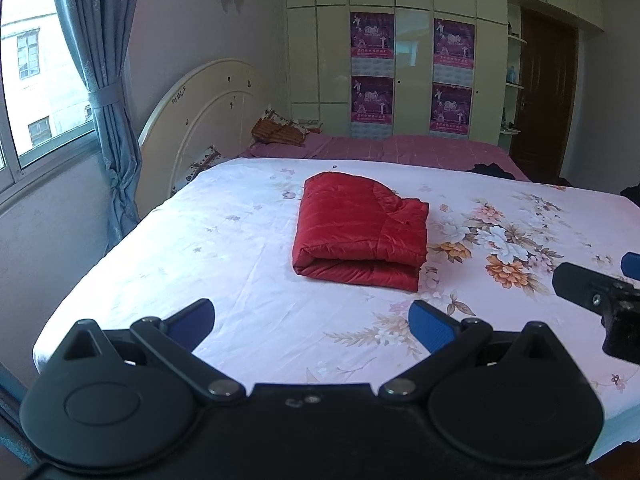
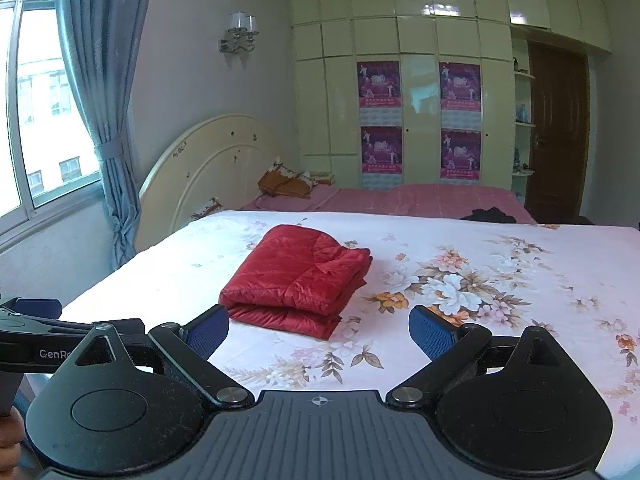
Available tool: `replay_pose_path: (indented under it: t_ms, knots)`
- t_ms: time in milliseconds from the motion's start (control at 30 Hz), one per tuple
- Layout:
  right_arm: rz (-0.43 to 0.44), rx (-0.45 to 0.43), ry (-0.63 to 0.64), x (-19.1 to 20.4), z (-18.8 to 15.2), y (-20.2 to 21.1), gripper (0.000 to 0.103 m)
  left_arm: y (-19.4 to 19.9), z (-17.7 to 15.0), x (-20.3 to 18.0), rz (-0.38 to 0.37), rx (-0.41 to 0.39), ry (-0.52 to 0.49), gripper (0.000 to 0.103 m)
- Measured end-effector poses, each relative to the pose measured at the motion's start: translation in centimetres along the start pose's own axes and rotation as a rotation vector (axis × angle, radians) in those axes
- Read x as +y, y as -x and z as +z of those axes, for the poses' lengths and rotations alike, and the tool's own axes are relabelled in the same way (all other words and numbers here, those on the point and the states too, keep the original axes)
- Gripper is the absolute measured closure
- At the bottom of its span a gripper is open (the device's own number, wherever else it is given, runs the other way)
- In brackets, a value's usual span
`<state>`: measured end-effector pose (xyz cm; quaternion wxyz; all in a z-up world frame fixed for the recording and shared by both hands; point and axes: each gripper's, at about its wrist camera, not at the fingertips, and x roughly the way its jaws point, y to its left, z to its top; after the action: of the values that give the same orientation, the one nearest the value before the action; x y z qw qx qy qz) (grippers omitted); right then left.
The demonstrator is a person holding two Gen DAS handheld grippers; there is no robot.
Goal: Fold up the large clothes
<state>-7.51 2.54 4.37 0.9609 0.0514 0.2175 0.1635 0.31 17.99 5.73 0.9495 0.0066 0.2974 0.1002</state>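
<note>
Both grippers, left gripper (image 1: 312, 320) and right gripper (image 2: 319, 330), hover with blue-padded fingers spread wide and empty, well short of the folded, shiny red quilted jacket (image 1: 360, 226) lying ahead on the white floral bedsheet (image 1: 224, 240).

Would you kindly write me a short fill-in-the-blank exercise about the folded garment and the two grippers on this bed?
1. The folded garment is ____ in colour.
2. It lies on a bedsheet printed with ____.
3. The left gripper and right gripper both have their jaws ____, gripping nothing.
4. The curtain by the window is ____ in colour.

Missing words: red; flowers; open; blue
</note>
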Motion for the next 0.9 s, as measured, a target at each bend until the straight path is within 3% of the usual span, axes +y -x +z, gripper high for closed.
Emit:
replay_pose_path:
  t_ms: [900]
  knots:
    - [0.011, 0.018, 0.005, 0.3, 0.1, -1.5, 0.007, -1.0, 0.4, 0.7, 0.007, 0.011, 0.005, 0.0]
